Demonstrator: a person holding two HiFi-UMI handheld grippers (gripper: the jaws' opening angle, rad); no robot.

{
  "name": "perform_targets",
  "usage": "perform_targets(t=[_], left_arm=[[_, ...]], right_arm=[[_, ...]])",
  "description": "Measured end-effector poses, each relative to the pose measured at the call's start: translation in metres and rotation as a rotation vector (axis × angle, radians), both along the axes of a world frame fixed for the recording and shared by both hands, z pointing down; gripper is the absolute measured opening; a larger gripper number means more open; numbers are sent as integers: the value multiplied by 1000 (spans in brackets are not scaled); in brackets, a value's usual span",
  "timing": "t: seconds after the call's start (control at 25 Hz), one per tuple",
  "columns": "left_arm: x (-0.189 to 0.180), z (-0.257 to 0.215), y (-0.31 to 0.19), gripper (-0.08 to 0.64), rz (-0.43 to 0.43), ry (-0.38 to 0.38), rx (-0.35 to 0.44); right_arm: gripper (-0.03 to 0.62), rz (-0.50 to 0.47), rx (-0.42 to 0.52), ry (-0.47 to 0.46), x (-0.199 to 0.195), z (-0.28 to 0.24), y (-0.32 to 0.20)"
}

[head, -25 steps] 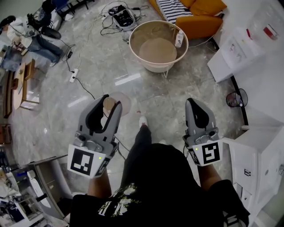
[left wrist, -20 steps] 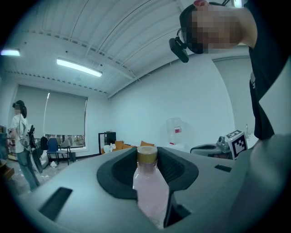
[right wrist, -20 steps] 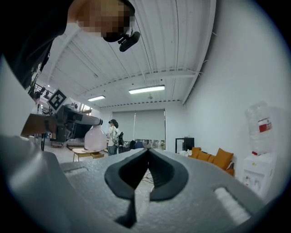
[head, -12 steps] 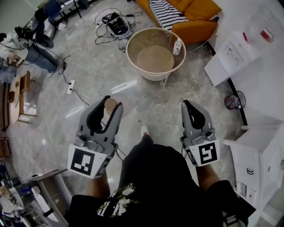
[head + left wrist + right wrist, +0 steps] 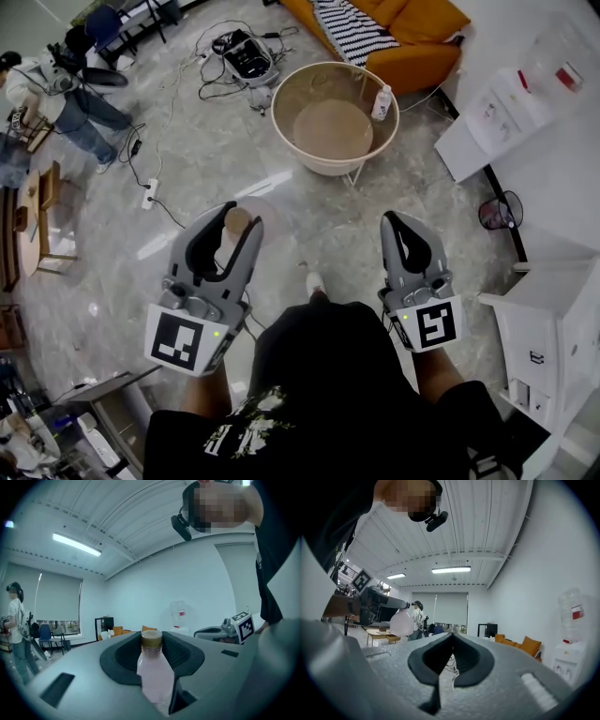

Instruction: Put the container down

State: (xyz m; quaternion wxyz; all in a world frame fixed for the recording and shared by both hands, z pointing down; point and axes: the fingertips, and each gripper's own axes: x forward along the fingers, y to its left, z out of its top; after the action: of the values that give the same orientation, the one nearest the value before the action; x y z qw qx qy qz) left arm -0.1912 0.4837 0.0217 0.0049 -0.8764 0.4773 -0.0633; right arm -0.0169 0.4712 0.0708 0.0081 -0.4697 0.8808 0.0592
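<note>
One container, a clear bottle of pale pink liquid with a tan cap, sits between the jaws of the left gripper, which pinch it from both sides. Cap up, it hangs in the air over the marble floor and touches no surface.

That grip and pose match the earlier pictures; only the room around it has changed. The round beige tub ahead lies lower in the head view than a second ago. The person's shoe has also shifted, so the carrier appears to be walking.

The right gripper rides alongside, jaws pressed together with nothing between them.

By my reading, the task is still in its carrying stage. No landing spot lies under the bottle yet, so letting go here would drop it.
</note>
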Motion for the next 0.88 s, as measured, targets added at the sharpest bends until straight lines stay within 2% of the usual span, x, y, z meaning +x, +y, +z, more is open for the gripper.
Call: perform_targets(t=[0.08, 0.36, 0.56, 0.88], left_arm=[[-11, 4, -3, 149, 8, -6, -3], [-24, 19, -17, 149, 40, -2, -19], [-30, 22, -26, 149, 49, 3, -25], [-37, 22, -54, 149, 40, -2, -15]], right_arm=[[-5, 19, 12, 5, -7, 0, -1], [-5, 45, -51, 65, -17, 19, -6], [-5, 38, -2, 33, -27, 10, -17], [-5, 35, -43, 64, -31, 20, -43]])
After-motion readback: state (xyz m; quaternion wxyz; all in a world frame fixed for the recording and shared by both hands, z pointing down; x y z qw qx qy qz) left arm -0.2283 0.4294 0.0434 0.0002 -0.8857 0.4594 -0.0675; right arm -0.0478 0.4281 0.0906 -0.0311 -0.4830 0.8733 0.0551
